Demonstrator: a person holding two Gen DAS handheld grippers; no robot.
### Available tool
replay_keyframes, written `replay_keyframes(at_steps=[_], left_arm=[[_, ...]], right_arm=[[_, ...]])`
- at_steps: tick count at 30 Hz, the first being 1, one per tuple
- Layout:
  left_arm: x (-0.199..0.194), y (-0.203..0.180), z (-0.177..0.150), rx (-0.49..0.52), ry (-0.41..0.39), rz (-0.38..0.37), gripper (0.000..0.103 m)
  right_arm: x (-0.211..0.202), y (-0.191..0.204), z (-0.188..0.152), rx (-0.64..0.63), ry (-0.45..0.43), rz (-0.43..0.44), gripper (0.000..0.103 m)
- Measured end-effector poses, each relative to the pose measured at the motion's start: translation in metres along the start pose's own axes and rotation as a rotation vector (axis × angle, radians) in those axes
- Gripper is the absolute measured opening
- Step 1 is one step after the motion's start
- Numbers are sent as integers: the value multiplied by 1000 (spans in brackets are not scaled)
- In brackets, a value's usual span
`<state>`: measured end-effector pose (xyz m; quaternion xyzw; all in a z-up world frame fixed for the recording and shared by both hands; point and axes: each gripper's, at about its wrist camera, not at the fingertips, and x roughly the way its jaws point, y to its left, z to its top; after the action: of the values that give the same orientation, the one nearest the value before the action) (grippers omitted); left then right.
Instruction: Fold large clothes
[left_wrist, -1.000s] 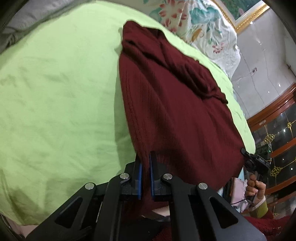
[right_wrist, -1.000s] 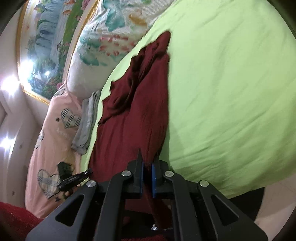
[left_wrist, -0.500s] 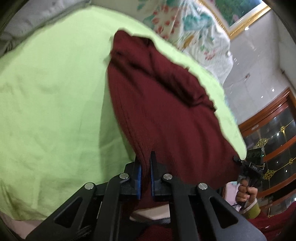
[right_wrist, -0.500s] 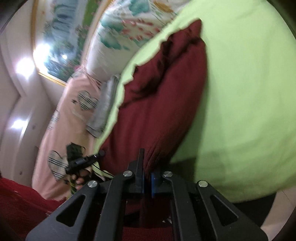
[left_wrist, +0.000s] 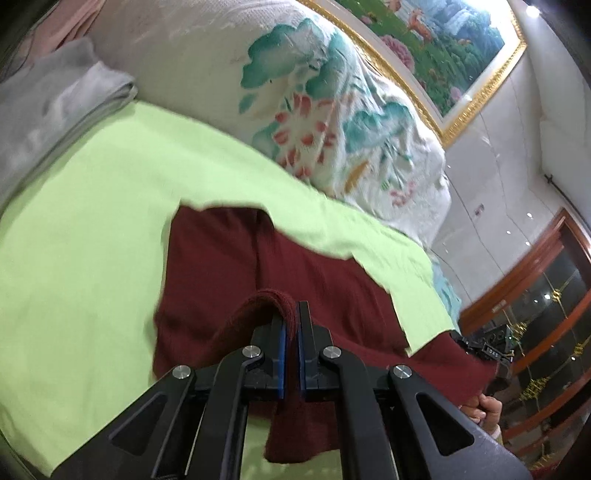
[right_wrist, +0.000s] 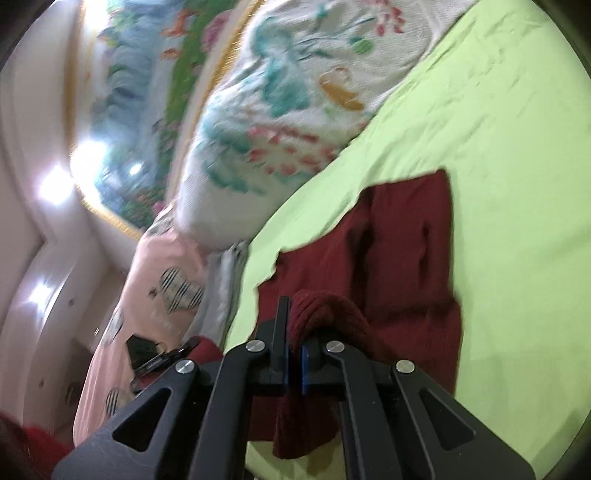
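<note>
Your left gripper is clamped tight on a rolled hem of the sweater, and your right gripper pinches another thick fold of it. The sweater lies doubled on the green sheet, below the floral pillow.

Floral pillow beyond open green sheet

Sweater hem now over its top.
</note>
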<state>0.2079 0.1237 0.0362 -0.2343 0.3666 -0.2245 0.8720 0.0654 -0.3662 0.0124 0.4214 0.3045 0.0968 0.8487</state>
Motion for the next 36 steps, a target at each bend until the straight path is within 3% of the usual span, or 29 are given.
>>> replay_keyframes(at_steps=[4,9,12,17,19,21,22,25,27,30,33,36], left_arm=[[62,27,48,-64,11,76,3],[131,74,59,-132,93,204,3],[157,92,56,-160,118,224,3],[156,92,50,-168,137,211,6],[143,85,46,-172,130,200,13],[122,73,36,-166,106,182,30],[113,66,29,-163,98,170,32],[97,43,7,-149,102,103,32],[99,30,-4,-129,132,69,32],[125,6,-17,-87,196,40,32],[150,-3,-13,-40,211,102,32],[161,19,6,-81,192,149,32]], right_arm=[[48,-30,47,56,20,-135,4],[100,-59,65,71,104,-292,4],[109,-73,64,94,117,-311,4],[101,-71,68,99,100,-277,8],[92,-66,66,96,85,-270,17],[77,-54,62,64,28,-278,31],[71,-47,60,49,-2,-279,38],[56,-27,47,1,-57,-249,39],[64,-13,34,-39,-27,-206,39],[98,4,14,-109,99,-208,39],[127,9,9,-159,158,-244,39],[132,-8,27,-126,116,-305,39]])
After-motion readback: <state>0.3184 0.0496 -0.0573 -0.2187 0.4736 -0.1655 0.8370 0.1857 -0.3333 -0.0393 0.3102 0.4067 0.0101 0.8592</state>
